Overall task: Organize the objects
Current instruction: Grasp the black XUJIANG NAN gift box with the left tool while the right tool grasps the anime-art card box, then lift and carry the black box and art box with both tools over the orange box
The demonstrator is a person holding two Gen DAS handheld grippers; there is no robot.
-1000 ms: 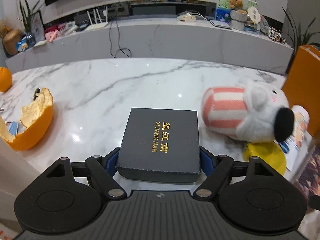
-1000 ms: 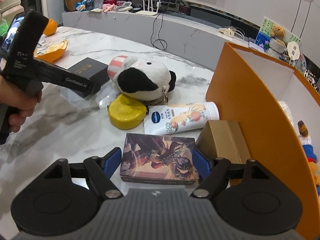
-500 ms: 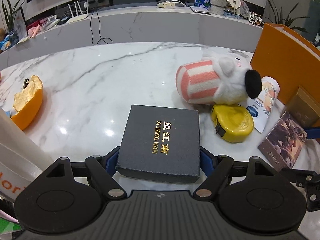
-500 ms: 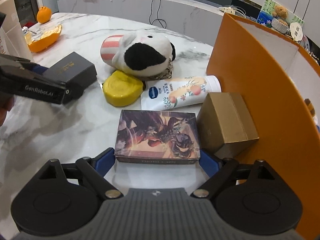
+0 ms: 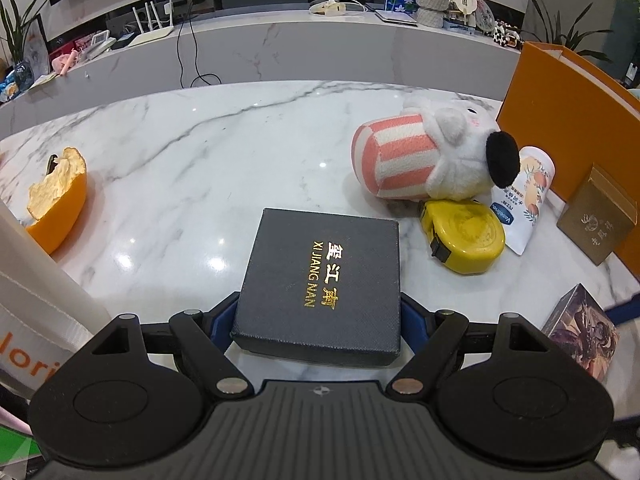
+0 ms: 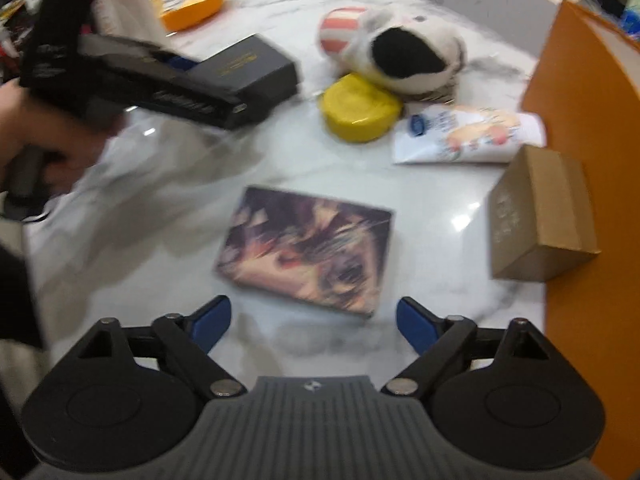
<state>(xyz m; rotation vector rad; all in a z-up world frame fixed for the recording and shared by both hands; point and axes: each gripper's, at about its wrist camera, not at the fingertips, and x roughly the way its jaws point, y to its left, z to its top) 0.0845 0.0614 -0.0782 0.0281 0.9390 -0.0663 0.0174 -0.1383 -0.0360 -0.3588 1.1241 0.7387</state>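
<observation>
My left hand-held gripper was closed on the dark box with gold letters. Its blue pads pressed on the two sides of the box, near the end closest to me. In the right wrist view a hand held that gripper, and the dark box looked to be lifted a bit off the white marble surface.

My right hand-held gripper had just been opening. Its blue pads stood wide apart with nothing between them. The picture box lay flat on the surface just past the pads, and they did not touch it. That view was blurry.

A yellow tape measure lay beside the dark box. A plush toy with pink and white stripes lay behind the tape measure and touched it. A lotion tube lay next to both. A small brown box sat against the tall orange box at the right. Far to the left, an orange peel sat on the surface.
</observation>
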